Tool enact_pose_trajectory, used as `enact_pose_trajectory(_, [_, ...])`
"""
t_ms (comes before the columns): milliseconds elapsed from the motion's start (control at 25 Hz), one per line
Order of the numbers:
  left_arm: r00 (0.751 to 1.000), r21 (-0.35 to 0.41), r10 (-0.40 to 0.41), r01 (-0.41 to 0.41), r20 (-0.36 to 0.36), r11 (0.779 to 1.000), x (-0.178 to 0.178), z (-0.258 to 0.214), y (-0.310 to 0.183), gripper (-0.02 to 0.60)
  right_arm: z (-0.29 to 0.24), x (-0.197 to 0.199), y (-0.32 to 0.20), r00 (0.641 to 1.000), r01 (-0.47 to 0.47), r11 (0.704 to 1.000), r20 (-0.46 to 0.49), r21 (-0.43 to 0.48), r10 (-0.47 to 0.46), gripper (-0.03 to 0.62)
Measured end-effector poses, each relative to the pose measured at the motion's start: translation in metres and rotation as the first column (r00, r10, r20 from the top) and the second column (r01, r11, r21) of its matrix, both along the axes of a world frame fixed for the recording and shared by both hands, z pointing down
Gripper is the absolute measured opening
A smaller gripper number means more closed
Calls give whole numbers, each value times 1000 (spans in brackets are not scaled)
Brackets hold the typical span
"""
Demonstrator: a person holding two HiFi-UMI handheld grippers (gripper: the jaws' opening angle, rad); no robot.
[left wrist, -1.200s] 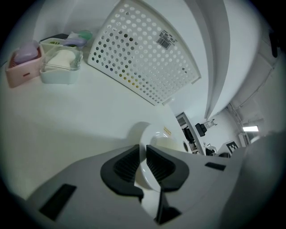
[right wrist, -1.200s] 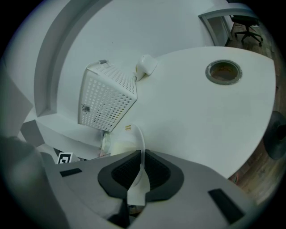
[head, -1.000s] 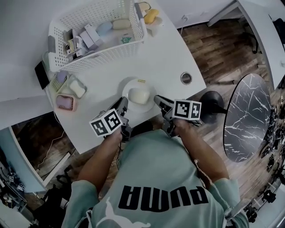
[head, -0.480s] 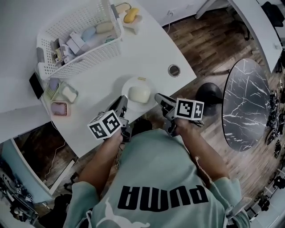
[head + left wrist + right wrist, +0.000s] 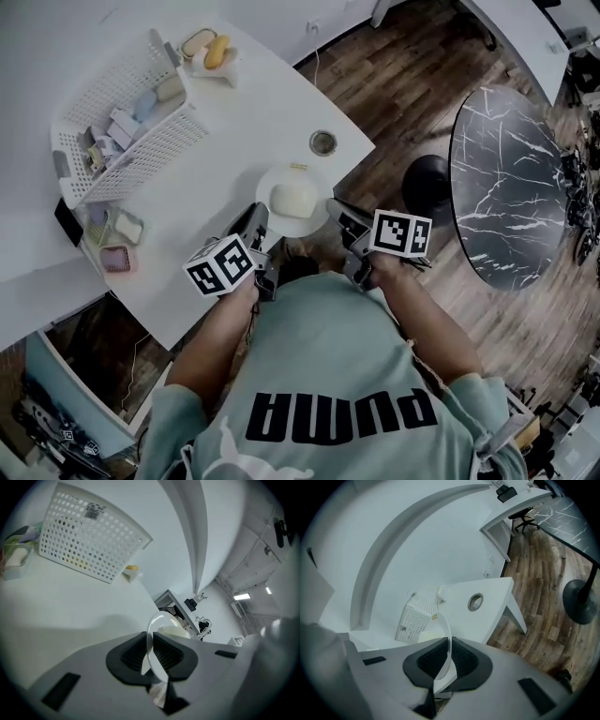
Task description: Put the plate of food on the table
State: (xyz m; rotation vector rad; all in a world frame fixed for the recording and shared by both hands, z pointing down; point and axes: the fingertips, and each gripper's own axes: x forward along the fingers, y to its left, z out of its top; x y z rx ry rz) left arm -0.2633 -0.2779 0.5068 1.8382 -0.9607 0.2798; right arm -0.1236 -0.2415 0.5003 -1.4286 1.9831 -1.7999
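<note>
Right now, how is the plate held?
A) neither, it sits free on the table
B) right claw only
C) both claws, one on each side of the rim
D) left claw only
C: the left claw and the right claw each have their jaws closed on the rim of the plate, and the head view shows them at opposite sides of it.

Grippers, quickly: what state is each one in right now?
Left gripper: closed on the rim of the plate.
Right gripper: closed on the plate's opposite rim.
</note>
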Motion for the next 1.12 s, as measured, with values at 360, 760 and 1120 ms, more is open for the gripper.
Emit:
enact_pose_trajectory(360, [992, 10, 125, -125, 17, 992, 82, -11, 24, 48, -9, 77, 39, 991, -132, 991, 19, 16, 131, 29])
enact_pose_trajectory(760, [966, 24, 256, -257, 39, 966, 188, -22, 68, 48, -19, 177, 99, 966, -259, 965, 34, 42, 258, 29])
enact_pose_trajectory(1120, [937, 37, 342, -344, 67, 938, 276, -29, 111, 49, -24, 259, 153, 938, -345, 937, 54, 64, 342, 29])
